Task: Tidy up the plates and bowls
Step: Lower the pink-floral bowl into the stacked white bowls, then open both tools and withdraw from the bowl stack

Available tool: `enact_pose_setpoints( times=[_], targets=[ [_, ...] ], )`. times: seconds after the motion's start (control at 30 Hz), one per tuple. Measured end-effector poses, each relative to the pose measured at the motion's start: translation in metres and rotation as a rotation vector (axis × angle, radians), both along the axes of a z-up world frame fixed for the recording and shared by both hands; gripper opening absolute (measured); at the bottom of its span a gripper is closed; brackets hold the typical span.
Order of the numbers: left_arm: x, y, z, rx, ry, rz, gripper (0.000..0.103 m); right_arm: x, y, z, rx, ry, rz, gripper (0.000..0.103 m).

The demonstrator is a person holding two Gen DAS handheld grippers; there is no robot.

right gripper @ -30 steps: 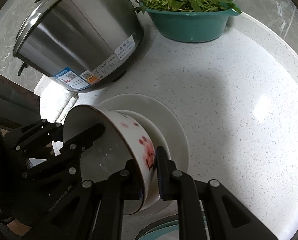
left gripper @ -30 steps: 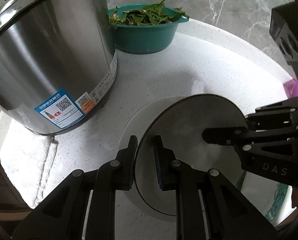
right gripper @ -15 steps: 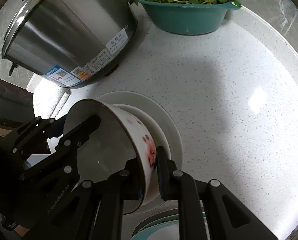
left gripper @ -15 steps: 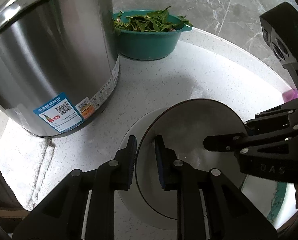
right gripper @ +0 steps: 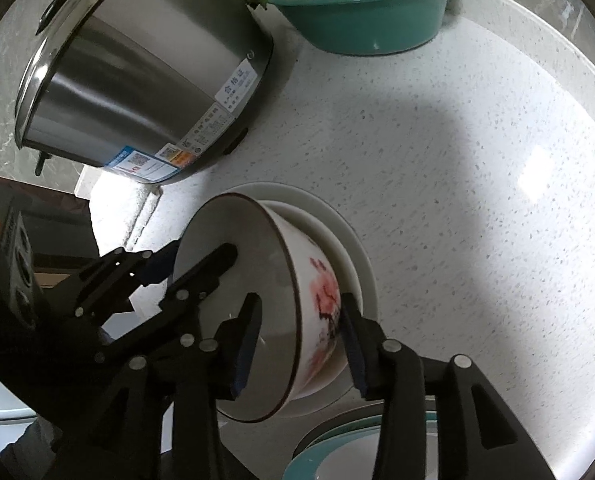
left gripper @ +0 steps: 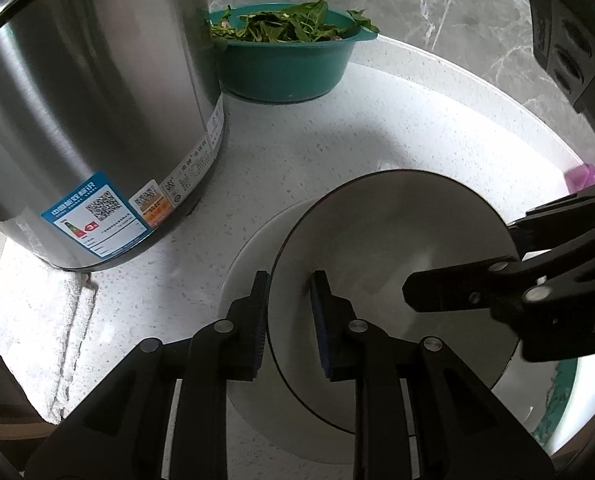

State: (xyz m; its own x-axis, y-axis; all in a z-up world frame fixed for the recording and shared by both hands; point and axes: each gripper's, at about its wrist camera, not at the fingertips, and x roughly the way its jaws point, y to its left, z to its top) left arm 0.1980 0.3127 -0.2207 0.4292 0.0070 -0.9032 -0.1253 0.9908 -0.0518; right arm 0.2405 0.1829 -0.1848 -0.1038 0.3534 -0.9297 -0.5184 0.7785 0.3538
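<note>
A white bowl with a dark rim and red flower print (right gripper: 317,316) sits tilted in a smaller white dish on a white plate (right gripper: 357,256). In the left wrist view the bowl (left gripper: 397,248) shows from inside, over the plate (left gripper: 249,256). My left gripper (left gripper: 287,312) straddles the bowl's left rim with a visible gap, so it is open. My right gripper (right gripper: 297,340) straddles the bowl's near wall, jaws wide apart and open. Each gripper shows in the other's view.
A large steel rice cooker (left gripper: 77,112) stands at the left on the white speckled counter (right gripper: 457,160). A teal basin of green leaves (left gripper: 285,64) is behind. A teal-rimmed plate (right gripper: 357,452) lies near the front edge. A white towel (left gripper: 37,320) lies at the left.
Both grippers have opened their jaws off the bowl's rim. The bowl has settled lower onto the plate stack.
</note>
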Motion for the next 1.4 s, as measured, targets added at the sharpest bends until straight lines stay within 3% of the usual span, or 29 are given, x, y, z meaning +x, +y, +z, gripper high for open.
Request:
enact_pose_setpoints(
  times=[0.1, 0.27, 0.37, 0.6, 0.73, 0.77, 0.8, 0.87, 1.0, 1.13, 1.2, 1.27, 1.4],
  targets=[
    [0.001, -0.001, -0.002, -0.003, 0.003, -0.003, 0.028, 0.0, -0.002, 0.005, -0.002, -0.011, 0.002, 0.043],
    [0.004, -0.007, -0.007, -0.002, 0.014, -0.013, 0.03, -0.012, 0.005, 0.016, -0.056, -0.108, 0.06, 0.044],
    [0.004, -0.006, -0.011, 0.002, 0.028, -0.008, 0.03, -0.016, 0.004, 0.02, -0.064, -0.152, 0.078, 0.05],
    [0.0, -0.006, -0.013, -0.017, 0.024, 0.002, 0.031, 0.0, -0.019, 0.006, -0.033, -0.086, -0.002, 0.05],
    [-0.01, -0.002, 0.01, -0.063, -0.052, 0.018, 0.033, 0.004, -0.027, 0.013, -0.002, -0.12, -0.022, 0.05],
    [-0.016, 0.003, 0.019, -0.076, -0.083, 0.031, 0.045, 0.006, -0.031, 0.018, -0.003, -0.154, -0.031, 0.05],
    [-0.021, 0.007, 0.025, -0.078, -0.107, 0.045, 0.064, 0.008, -0.035, 0.021, -0.007, -0.181, -0.033, 0.05],
    [-0.037, 0.021, 0.037, -0.081, -0.143, 0.087, 0.077, 0.013, -0.046, 0.024, -0.048, -0.238, -0.03, 0.05],
    [-0.067, 0.049, 0.036, -0.078, -0.14, 0.174, 0.077, 0.02, -0.066, 0.01, -0.11, -0.234, -0.045, 0.05],
    [-0.078, 0.061, 0.015, -0.071, -0.071, 0.224, 0.077, 0.015, -0.056, -0.004, -0.13, -0.231, 0.005, 0.05],
    [-0.077, 0.056, 0.009, -0.075, -0.058, 0.209, 0.077, 0.009, -0.047, -0.009, -0.142, -0.229, 0.043, 0.05],
    [-0.071, 0.047, 0.007, -0.067, -0.055, 0.177, 0.077, 0.003, -0.038, -0.012, -0.146, -0.233, 0.067, 0.039],
    [-0.061, 0.032, -0.001, -0.06, -0.032, 0.117, 0.077, -0.001, -0.037, -0.016, -0.164, -0.242, 0.074, 0.038]
  ],
)
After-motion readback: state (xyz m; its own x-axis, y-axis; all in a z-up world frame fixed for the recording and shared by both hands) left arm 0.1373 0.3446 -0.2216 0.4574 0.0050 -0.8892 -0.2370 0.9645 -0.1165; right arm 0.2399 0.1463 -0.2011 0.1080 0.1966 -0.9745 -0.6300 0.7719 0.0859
